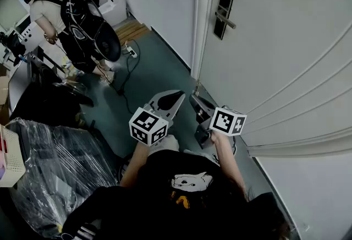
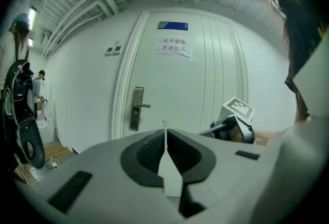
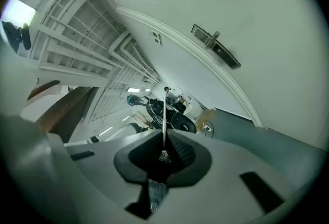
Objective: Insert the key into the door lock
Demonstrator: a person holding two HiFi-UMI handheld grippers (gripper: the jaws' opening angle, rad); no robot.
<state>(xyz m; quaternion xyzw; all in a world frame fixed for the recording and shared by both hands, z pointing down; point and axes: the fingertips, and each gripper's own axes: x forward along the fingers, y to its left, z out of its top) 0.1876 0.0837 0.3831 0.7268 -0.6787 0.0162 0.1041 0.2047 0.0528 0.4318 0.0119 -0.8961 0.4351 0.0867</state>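
The white door (image 1: 275,41) carries a dark lock plate with a lever handle (image 1: 223,13), also visible in the left gripper view (image 2: 138,108) and the right gripper view (image 3: 216,45). My right gripper (image 3: 164,138) is shut on the key (image 3: 165,115), its thin metal blade sticking up edge-on and aimed away from the lock. In the head view the right gripper (image 1: 199,105) hangs low, well short of the lock. Beside it, my left gripper (image 1: 171,98) faces the door; its jaws (image 2: 165,138) are shut on a thin white strip (image 2: 167,161).
A paper sign (image 2: 174,47) hangs high on the door. Two people (image 1: 71,18) stand at the back left. A cable (image 1: 129,68) lies on the green floor near wooden boards (image 1: 132,30). A plastic-wrapped bundle (image 1: 55,167) sits at my left.
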